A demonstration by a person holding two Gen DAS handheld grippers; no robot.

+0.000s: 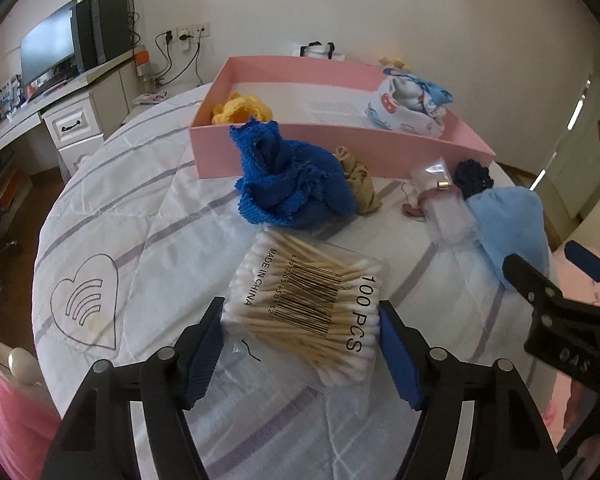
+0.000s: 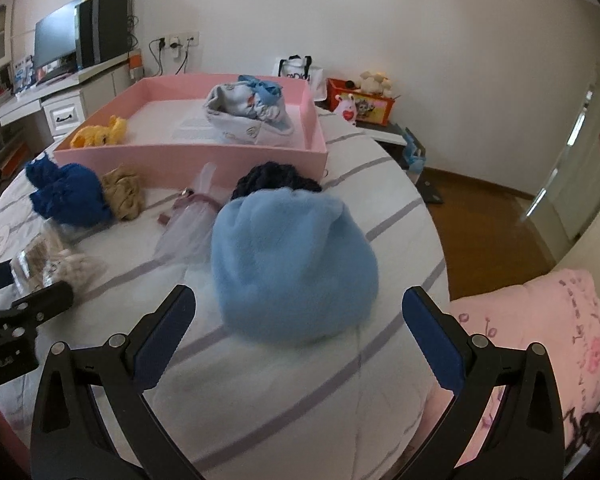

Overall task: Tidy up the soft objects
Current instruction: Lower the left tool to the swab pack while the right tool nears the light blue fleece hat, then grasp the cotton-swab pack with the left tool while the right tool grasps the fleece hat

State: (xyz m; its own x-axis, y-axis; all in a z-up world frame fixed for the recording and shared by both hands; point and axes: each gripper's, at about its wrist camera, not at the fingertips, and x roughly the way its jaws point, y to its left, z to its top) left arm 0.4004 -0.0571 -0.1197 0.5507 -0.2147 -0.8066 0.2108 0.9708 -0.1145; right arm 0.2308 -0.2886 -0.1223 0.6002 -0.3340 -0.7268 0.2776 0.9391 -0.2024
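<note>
1. the left gripper (image 1: pixel 300 344) straddles the pack of cotton swabs (image 1: pixel 306 312) on the near part of the bed, one blue pad (image 1: pixel 206 350) on each side of it. its jaws sit at the pack's edges; i cannot tell whether the pads press yet, so the hold looks unfinished.
2. to do this well, close squarely across the pack's short sides and low down. the clear wrapper is slick and may crumple or slip out.
3. the right gripper (image 2: pixel 298 336) stands wide open and empty just before the light blue plush hat (image 2: pixel 294 266), which lies apart from its pads. sink deep into the pile before squeezing, since fluff alone gives a weak hold.
4. the pink box (image 1: pixel 300 148) lies at the far side of the bed; it already holds a yellow knit piece (image 1: pixel 240 110) on its left and a printed cloth bundle (image 1: pixel 410 106) on its right.
5. (loose items wait just in front of the box.) these are a dark blue knit cloth (image 1: pixel 292 184), a tan cloth (image 1: pixel 360 184), a small clear pouch (image 1: pixel 444 208) and a dark knit piece (image 1: pixel 474 178).
</note>
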